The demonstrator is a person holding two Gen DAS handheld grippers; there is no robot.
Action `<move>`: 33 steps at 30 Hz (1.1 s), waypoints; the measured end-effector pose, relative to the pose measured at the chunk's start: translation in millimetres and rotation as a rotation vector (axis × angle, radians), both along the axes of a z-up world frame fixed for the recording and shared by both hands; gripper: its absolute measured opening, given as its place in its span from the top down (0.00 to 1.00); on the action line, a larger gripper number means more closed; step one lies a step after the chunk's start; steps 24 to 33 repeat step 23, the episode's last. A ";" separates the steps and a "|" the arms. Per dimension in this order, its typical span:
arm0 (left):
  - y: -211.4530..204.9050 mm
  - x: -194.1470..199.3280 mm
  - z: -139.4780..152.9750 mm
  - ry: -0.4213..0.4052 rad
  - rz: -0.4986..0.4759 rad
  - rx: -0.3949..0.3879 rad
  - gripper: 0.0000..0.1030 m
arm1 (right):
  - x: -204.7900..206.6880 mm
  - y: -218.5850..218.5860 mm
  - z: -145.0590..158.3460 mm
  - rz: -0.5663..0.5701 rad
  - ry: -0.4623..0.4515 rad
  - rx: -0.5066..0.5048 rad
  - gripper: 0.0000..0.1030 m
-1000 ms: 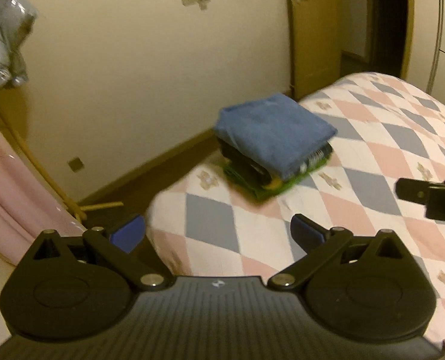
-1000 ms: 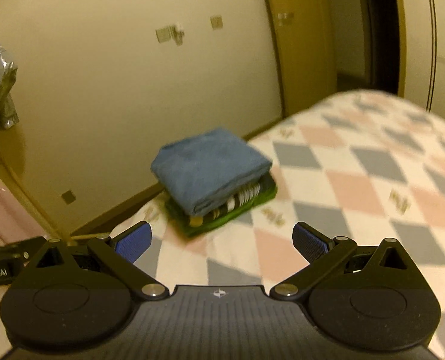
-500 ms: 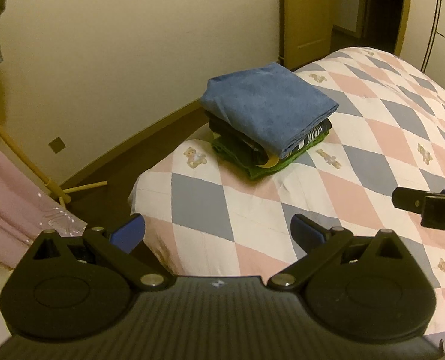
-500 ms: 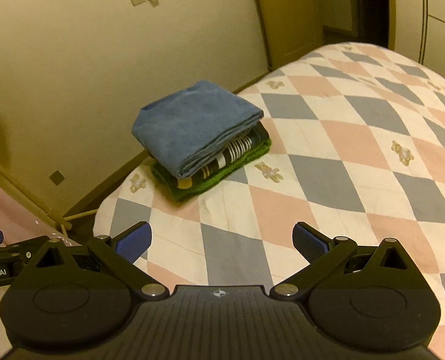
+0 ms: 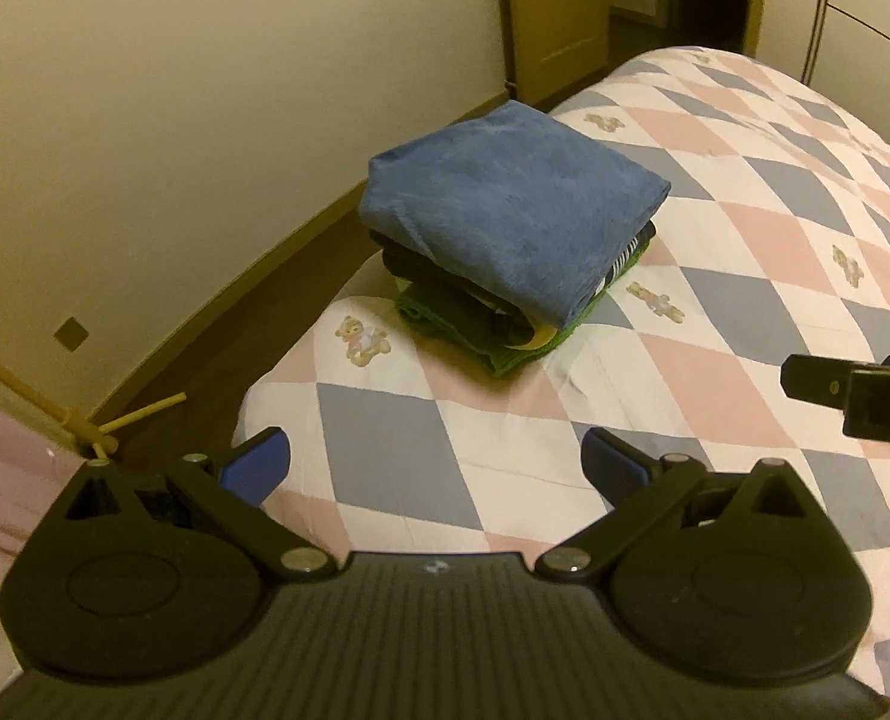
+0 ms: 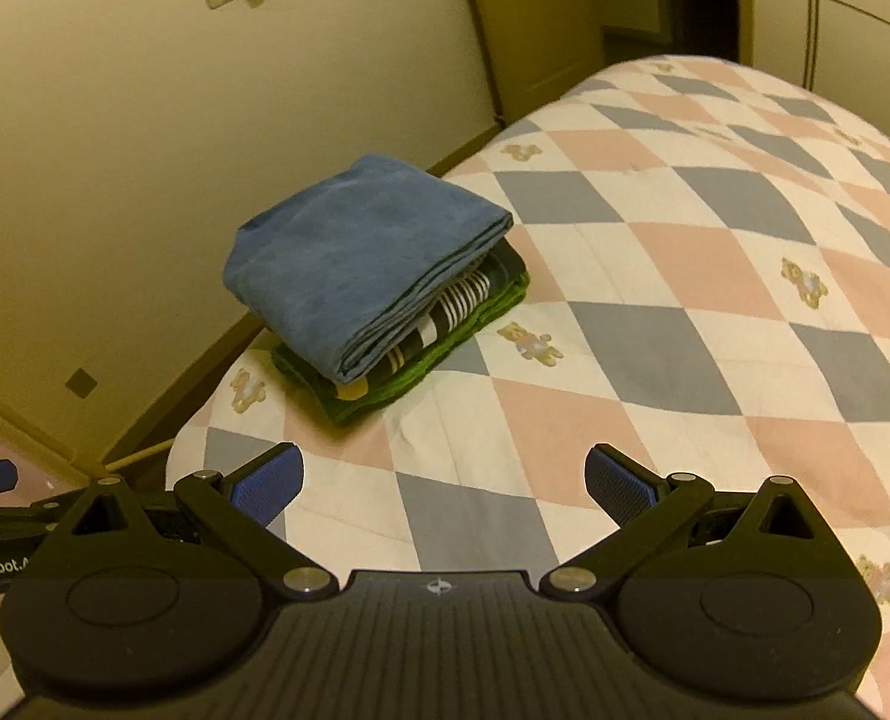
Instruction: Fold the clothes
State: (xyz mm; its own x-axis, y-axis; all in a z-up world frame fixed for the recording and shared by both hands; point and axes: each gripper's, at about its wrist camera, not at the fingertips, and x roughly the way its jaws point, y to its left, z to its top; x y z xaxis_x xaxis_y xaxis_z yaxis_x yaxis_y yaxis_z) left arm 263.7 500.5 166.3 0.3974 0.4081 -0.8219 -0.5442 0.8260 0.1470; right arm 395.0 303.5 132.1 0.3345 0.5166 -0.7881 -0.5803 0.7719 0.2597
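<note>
- Holding both claws over the near corner of the bed, you have your left claw spread wide with nothing between its blue pads.
- Your right claw is spread just as wide and empty, and its black body shows at the right edge of the left wrist view.
- Below them lies the checked quilt in pink, grey-blue and white, printed with small teddy bears.
- Farther on, near the bed's wall-side edge, sits the stack of folded clothes: a blue folded towel on top, a striped garment under it, a green garment at the bottom.
- Beyond is the cream wall, then a wooden door.
</note>
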 end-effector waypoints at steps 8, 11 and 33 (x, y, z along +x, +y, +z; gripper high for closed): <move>31.7 22.1 -6.9 0.016 -0.046 -0.036 0.01 | 9.9 25.0 -3.0 -0.043 0.021 -0.036 0.00; 40.0 31.3 -11.3 0.027 -0.065 -0.047 0.01 | 13.7 33.0 -5.1 -0.057 0.030 -0.050 0.00; 69.1 54.6 -23.2 0.021 -0.106 -0.082 0.01 | 28.7 63.5 -10.5 -0.079 0.034 -0.072 0.00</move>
